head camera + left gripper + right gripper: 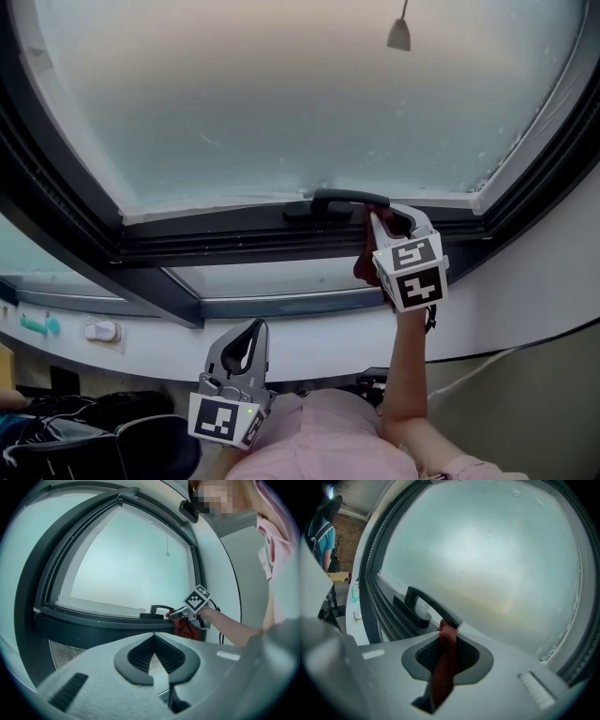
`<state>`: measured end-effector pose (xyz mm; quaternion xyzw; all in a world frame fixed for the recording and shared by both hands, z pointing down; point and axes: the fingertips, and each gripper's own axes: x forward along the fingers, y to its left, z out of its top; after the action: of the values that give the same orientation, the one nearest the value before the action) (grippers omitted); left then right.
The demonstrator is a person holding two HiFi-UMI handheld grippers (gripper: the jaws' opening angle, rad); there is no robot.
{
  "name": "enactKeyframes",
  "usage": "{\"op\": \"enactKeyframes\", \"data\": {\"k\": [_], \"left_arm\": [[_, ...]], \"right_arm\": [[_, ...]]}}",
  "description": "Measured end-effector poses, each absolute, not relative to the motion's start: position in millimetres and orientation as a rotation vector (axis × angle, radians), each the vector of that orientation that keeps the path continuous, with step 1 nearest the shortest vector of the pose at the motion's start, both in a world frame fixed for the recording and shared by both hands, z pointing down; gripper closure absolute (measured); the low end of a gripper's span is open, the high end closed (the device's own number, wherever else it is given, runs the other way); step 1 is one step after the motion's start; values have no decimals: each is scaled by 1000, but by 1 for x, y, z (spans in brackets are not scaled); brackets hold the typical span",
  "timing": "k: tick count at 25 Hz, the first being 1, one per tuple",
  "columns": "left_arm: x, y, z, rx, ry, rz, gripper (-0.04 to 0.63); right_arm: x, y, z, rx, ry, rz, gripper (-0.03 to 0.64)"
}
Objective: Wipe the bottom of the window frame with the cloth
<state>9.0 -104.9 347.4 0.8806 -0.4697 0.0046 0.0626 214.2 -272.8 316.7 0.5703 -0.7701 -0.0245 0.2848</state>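
Cloth (364, 266) mostly hidden behind right gripper (394, 225) in head view, low on dark window frame (234, 246), beside curved black handle (342, 199); frosted glass (281, 94) above. Left gripper (251, 336) low, well apart. Left gripper view: jaws together, nothing between. Right gripper view: jaws clamp red woven cloth, tip at handle's end.

We read no legible text, label, brand or number; the marker cubes (412, 272) carry only square patterns.
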Motion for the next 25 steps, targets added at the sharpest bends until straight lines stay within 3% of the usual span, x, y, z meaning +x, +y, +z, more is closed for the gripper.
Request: {"op": "enactKeyframes", "data": {"k": [25], "left_arm": [[42, -76, 346, 2646, -1477, -4, 595]], "right_arm": [[216, -296, 316, 1400, -2141, -77, 560]]}}
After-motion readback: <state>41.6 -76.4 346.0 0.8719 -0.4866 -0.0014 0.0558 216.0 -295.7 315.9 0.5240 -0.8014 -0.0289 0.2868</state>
